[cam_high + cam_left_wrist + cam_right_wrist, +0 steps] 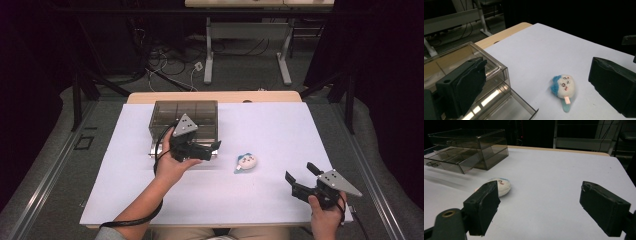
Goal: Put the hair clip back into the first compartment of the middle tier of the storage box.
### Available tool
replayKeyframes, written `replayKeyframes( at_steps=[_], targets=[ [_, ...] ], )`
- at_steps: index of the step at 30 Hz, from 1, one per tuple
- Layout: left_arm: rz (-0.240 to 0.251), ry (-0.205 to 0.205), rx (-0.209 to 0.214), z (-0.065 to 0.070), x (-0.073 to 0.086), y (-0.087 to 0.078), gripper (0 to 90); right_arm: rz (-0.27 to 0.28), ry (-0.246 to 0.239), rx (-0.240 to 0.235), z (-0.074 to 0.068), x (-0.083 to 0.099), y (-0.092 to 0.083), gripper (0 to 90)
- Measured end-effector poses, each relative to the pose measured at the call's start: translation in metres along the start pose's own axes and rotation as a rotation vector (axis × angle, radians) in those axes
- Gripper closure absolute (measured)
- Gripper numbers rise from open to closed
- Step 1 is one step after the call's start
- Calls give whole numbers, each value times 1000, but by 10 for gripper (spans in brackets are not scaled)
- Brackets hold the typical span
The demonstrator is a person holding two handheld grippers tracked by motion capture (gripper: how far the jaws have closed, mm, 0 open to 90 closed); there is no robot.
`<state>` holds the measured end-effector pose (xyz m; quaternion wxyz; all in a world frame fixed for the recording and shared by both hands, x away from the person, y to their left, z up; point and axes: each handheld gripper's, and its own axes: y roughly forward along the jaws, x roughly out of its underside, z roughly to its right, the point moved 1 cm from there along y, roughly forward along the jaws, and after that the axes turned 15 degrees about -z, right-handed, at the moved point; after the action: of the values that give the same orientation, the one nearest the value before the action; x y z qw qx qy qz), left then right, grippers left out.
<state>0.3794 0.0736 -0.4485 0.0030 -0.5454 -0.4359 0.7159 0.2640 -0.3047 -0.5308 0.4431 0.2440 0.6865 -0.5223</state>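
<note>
Lying on the white table cover [280, 150] was a small round plush toy [246, 161], white with a blue top and a little face, well clear of both grippers and a short way to the right of a smoked clear plastic drawer box [185, 115]. That box stood toward the far left part of the cover, and in the right gripper view its lower drawer [447, 160] was pulled out toward the person, with dividers visible inside.

The left gripper [212, 148] was held in the person's left hand [172, 167] just in front of the box, pointing rightward toward the toy. Its jaws stood wide apart and held nothing; in the left gripper view one jaw overlapped the box's edge while the other sat to the right of the toy [564, 87], which lay between them farther off.

The right gripper [301, 179] rested near the front right corner of the cover, gripped by the right hand [325, 215]. Its jaws were also spread wide and empty, aimed leftward, with the toy [500, 186] partly hidden behind one jaw.
</note>
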Motion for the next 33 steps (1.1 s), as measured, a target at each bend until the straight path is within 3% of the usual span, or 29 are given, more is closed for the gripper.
replayKeyframes(
  at_steps=[17, 33],
  targets=[
    [-38, 22, 34, 16, -23, 31, 11, 2, 4, 0, 1, 0, -1, 153],
    [-89, 22, 44, 22, -24, 56, 11, 4, 3, -2, 2, 1, 0, 153]
  ],
)
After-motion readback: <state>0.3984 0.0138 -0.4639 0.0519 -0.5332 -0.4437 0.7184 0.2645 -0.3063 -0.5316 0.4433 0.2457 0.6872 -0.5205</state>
